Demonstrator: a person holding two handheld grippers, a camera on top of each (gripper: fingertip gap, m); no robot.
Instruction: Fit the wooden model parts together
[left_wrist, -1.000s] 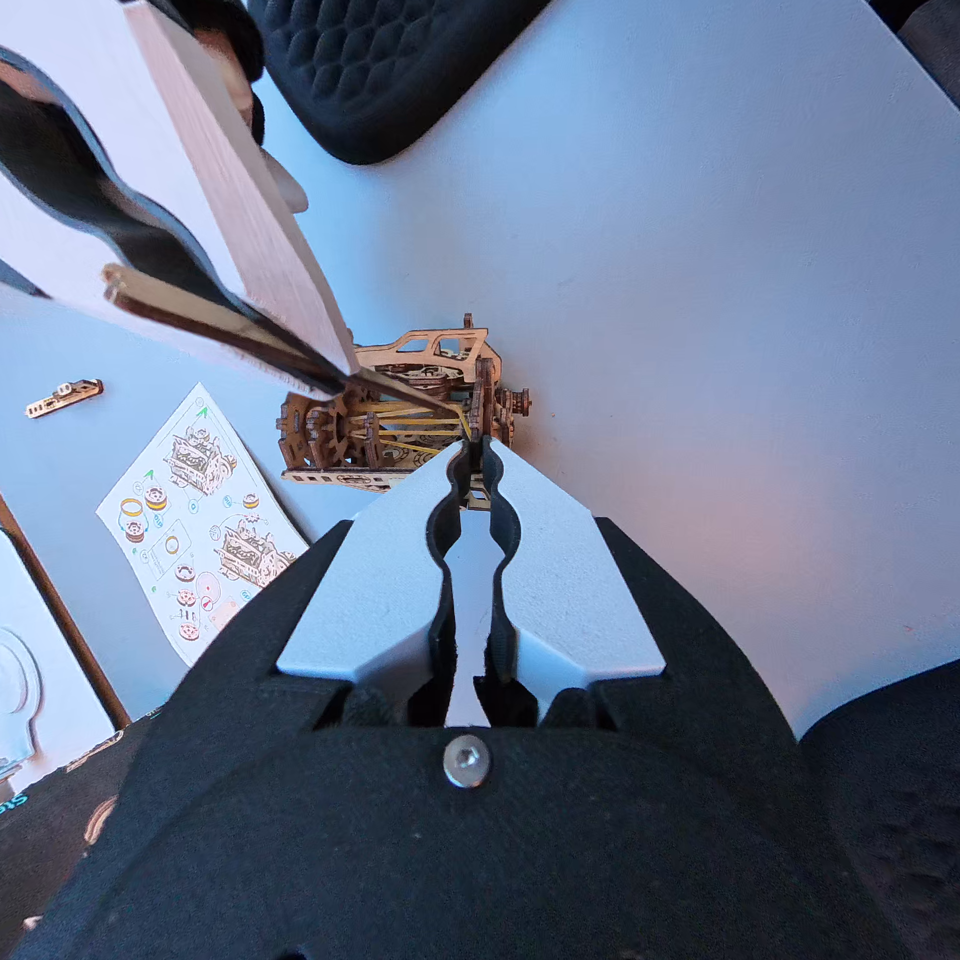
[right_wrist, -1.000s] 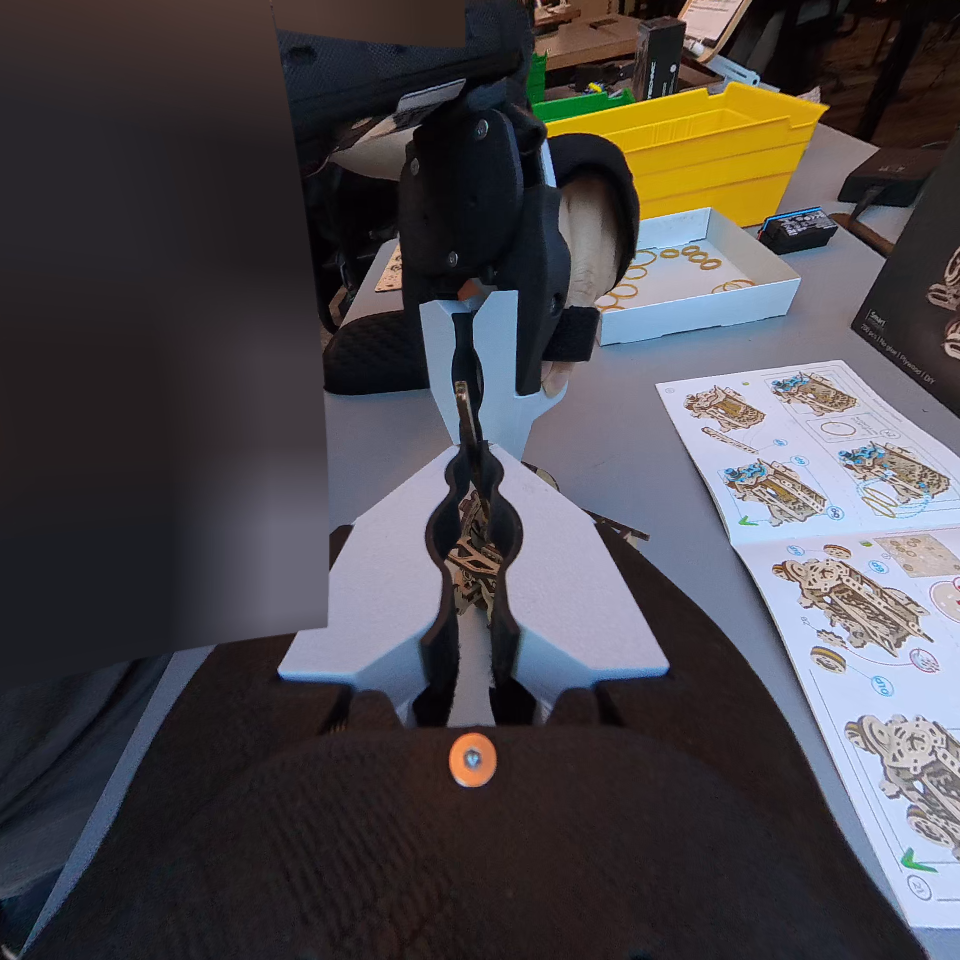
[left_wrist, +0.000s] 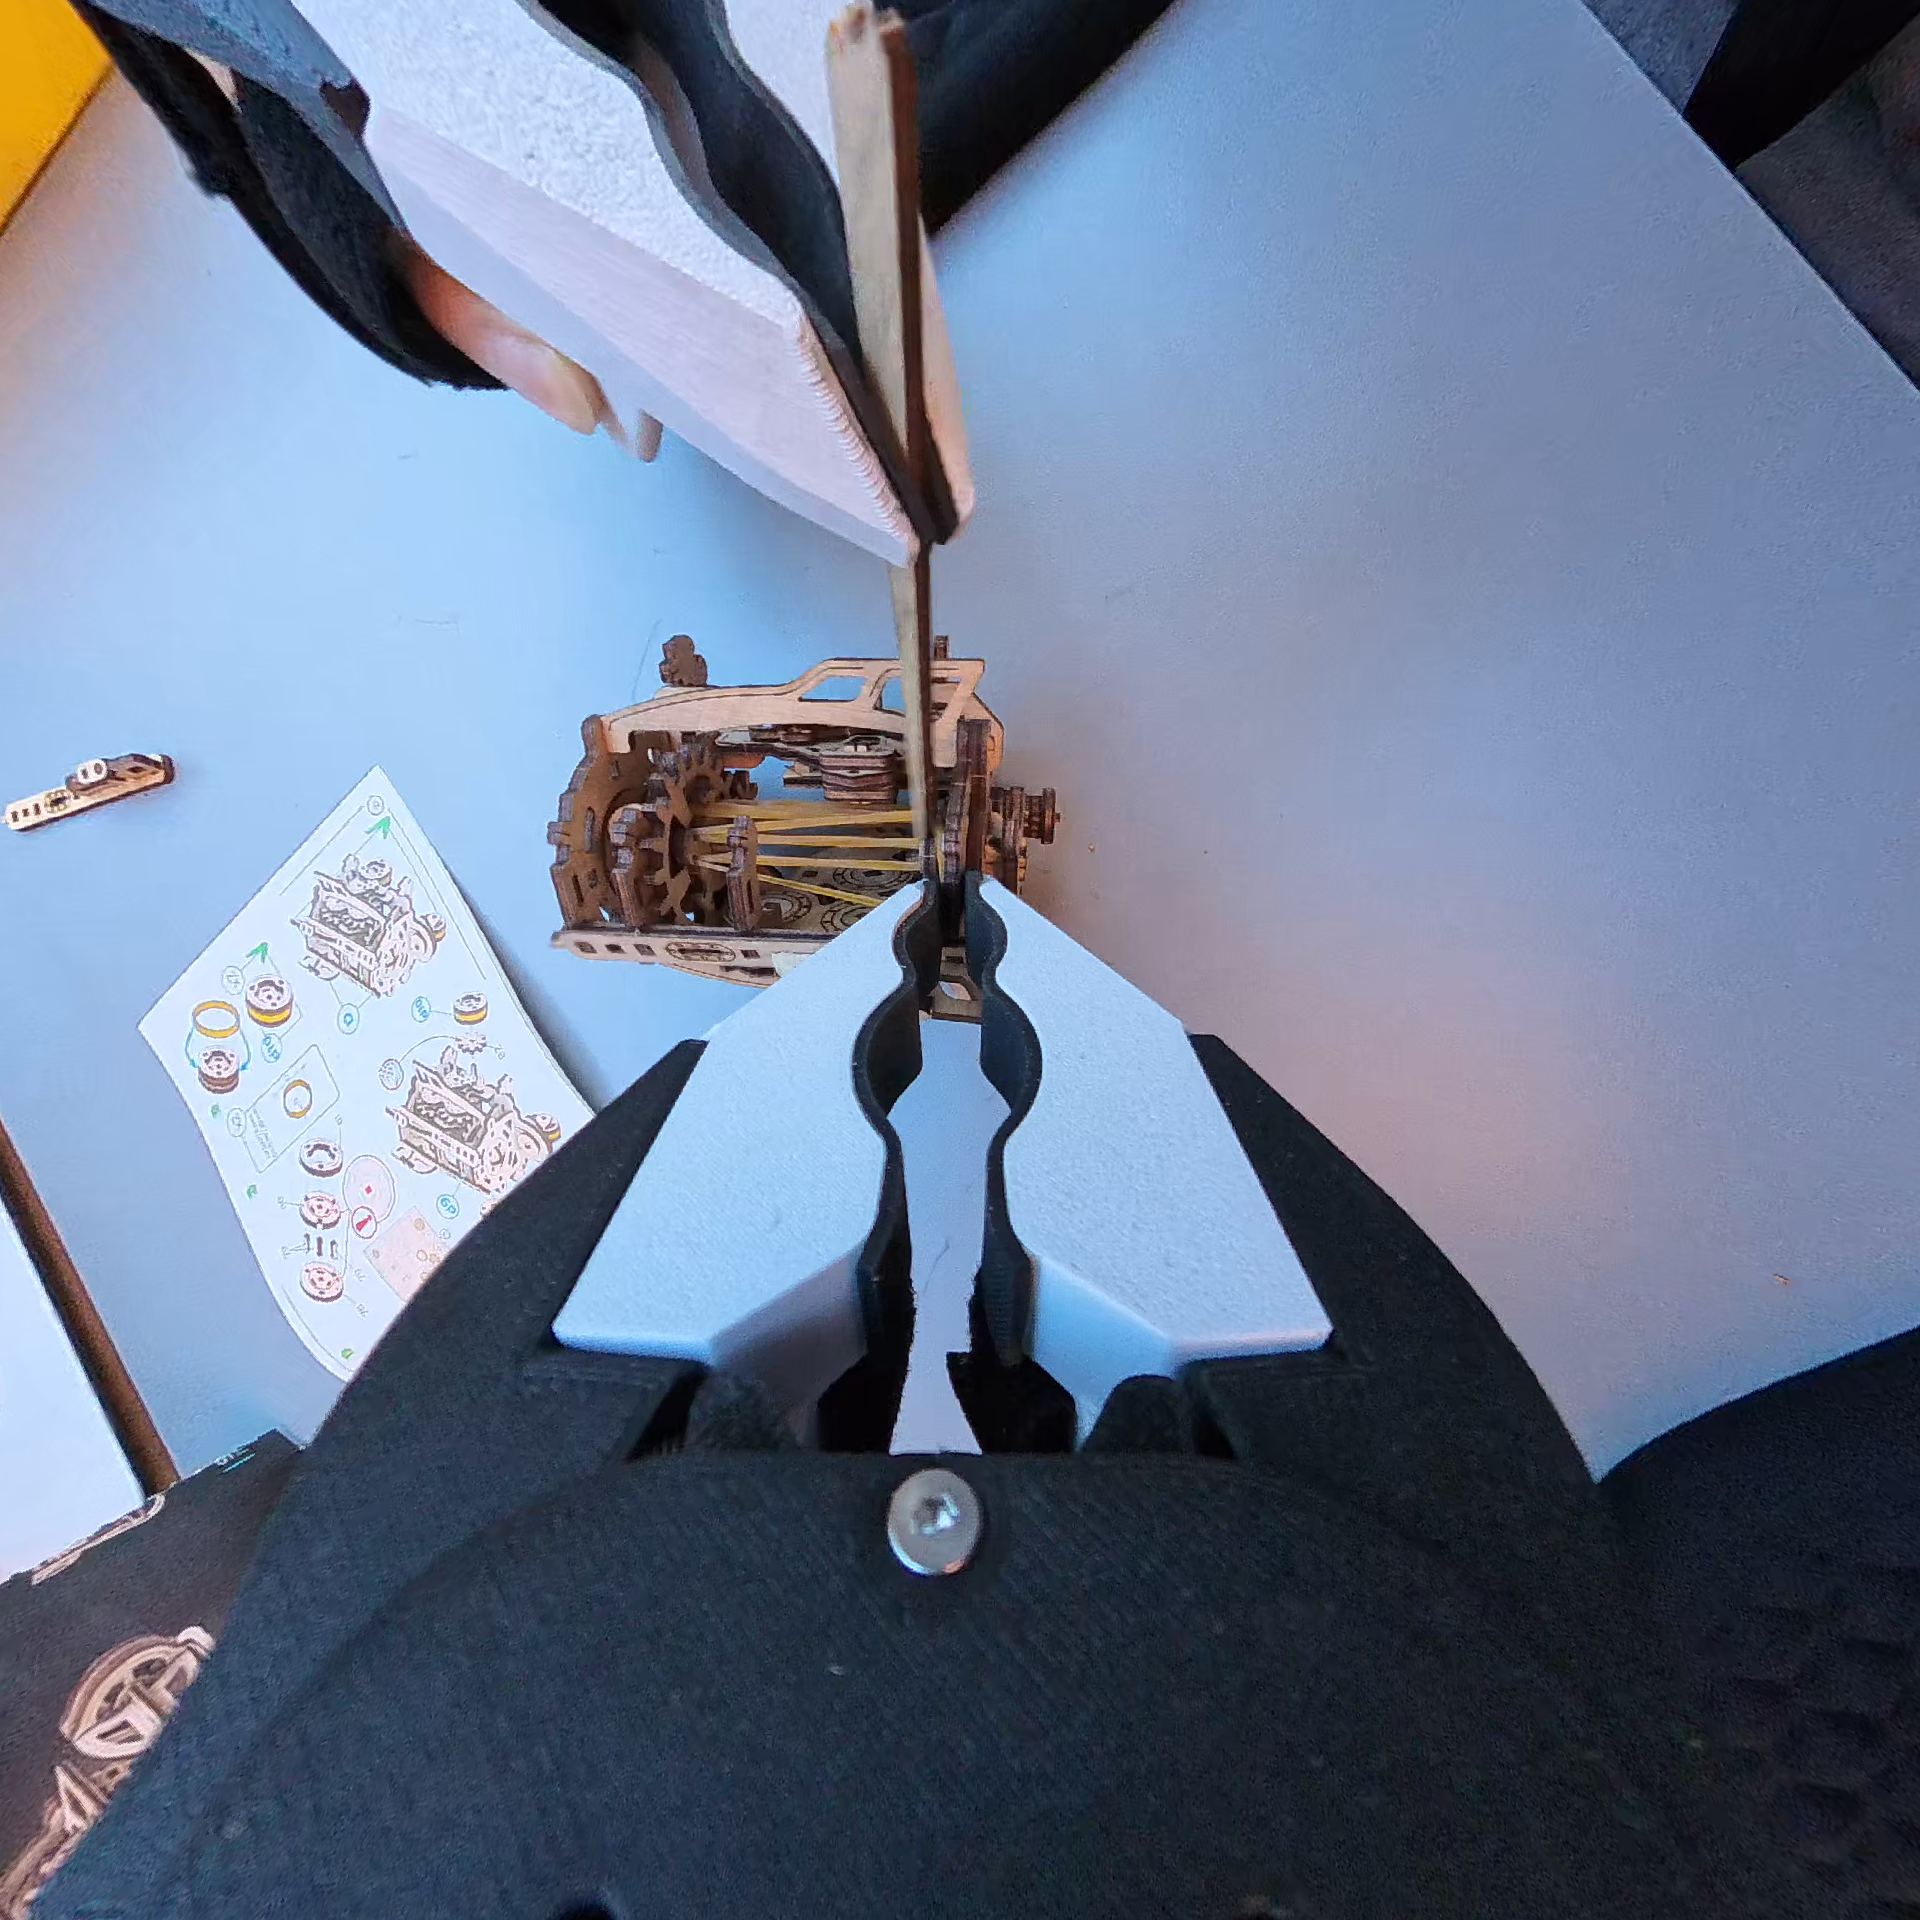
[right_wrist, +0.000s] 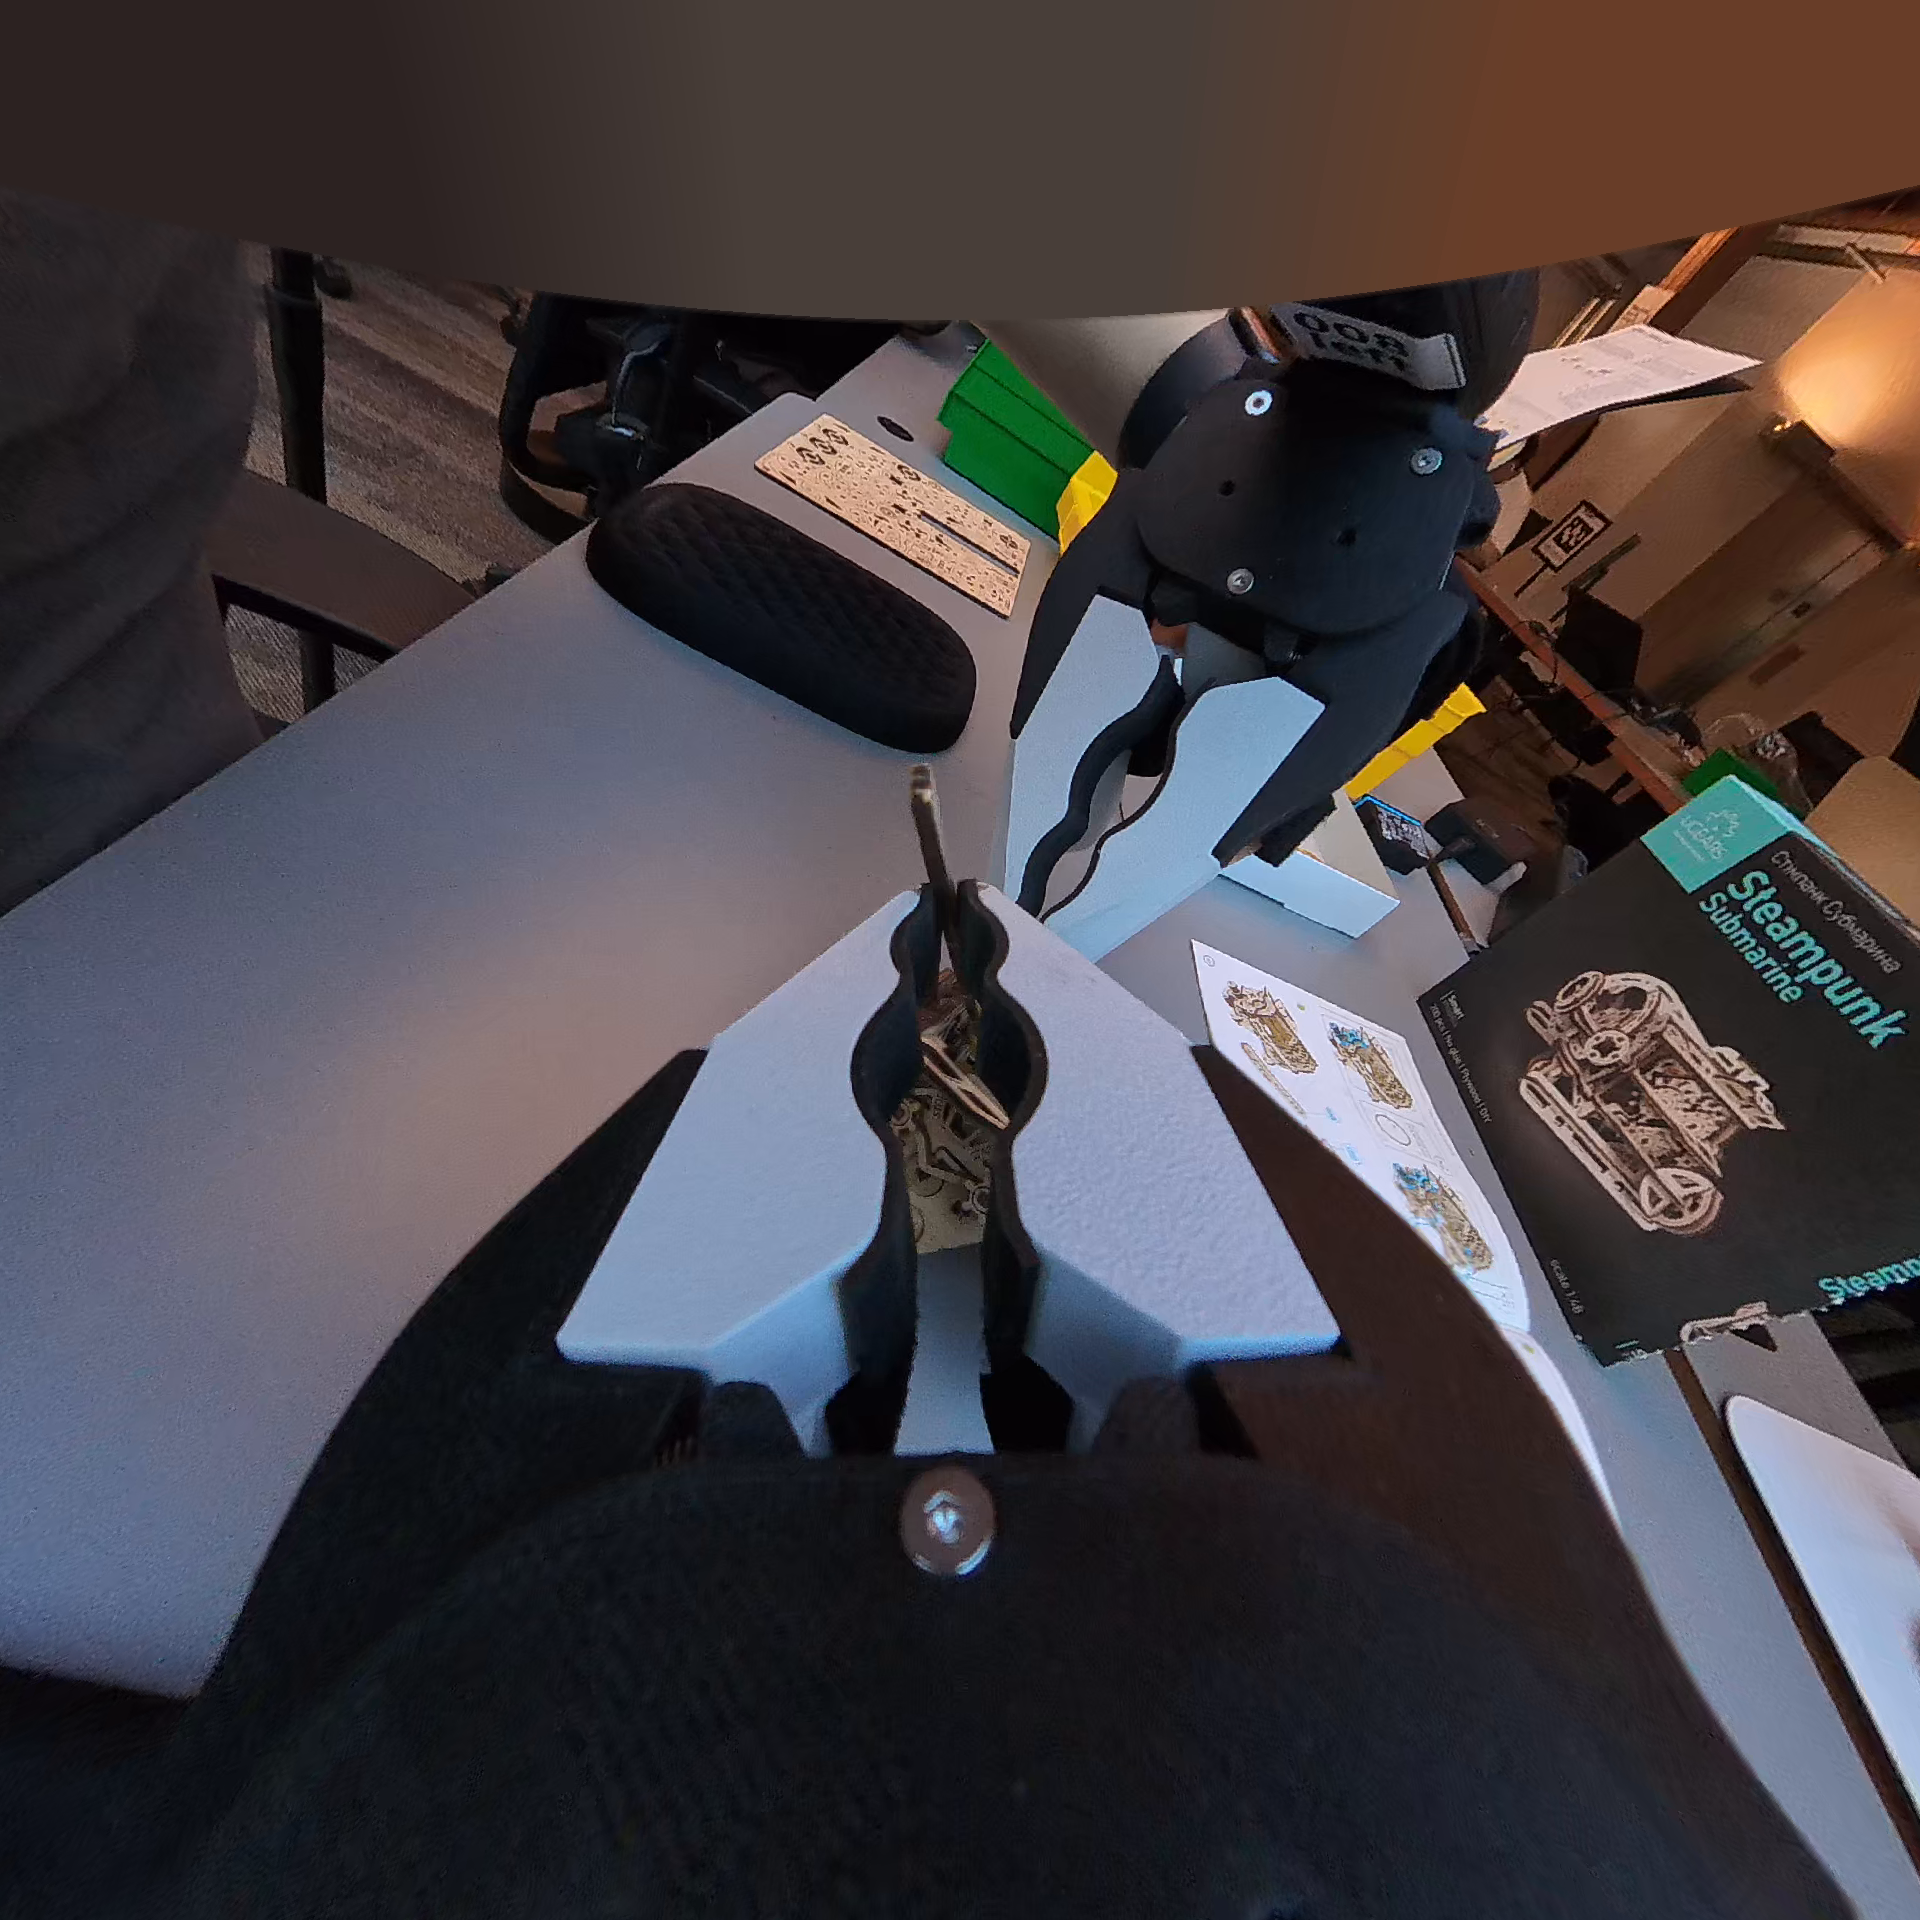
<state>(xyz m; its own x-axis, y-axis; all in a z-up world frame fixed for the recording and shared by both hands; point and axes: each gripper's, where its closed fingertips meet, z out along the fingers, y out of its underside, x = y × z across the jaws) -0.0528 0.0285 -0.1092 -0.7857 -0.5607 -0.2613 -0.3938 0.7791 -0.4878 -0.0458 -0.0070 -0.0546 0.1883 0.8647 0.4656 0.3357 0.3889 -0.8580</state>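
Note:
The wooden model (left_wrist: 769, 831), a gear frame strung with yellow rubber bands, stands on the grey table (left_wrist: 1403, 623). My left gripper (left_wrist: 940, 891) is shut on the model's near end. My right gripper (left_wrist: 925, 520) comes in from above, shut on a thin flat wooden part (left_wrist: 883, 260) held edge-on, its lower end reaching down into the model. In the right wrist view the right gripper (right_wrist: 940, 899) grips that part (right_wrist: 928, 821), the model (right_wrist: 940, 1122) shows through the finger gap, and the left gripper (right_wrist: 1039, 904) is just behind.
An instruction sheet (left_wrist: 343, 1070) lies left of the model, and a small loose wooden piece (left_wrist: 88, 790) farther left. The right wrist view shows a black kit box (right_wrist: 1704, 1070), a black padded rest (right_wrist: 790, 613), a laser-cut parts sheet (right_wrist: 894, 509), green and yellow bins (right_wrist: 1008, 436) and a white tray (right_wrist: 1320, 883). The left gripper's tips are roughly 7 cm from the right gripper's. The black padded rest (right_wrist: 790, 613) is about equally far from each gripper, around 25 cm.
My right gripper has swung the flat part from a slanted pose at the upper left to upright over the model. My left gripper has stayed on the model.

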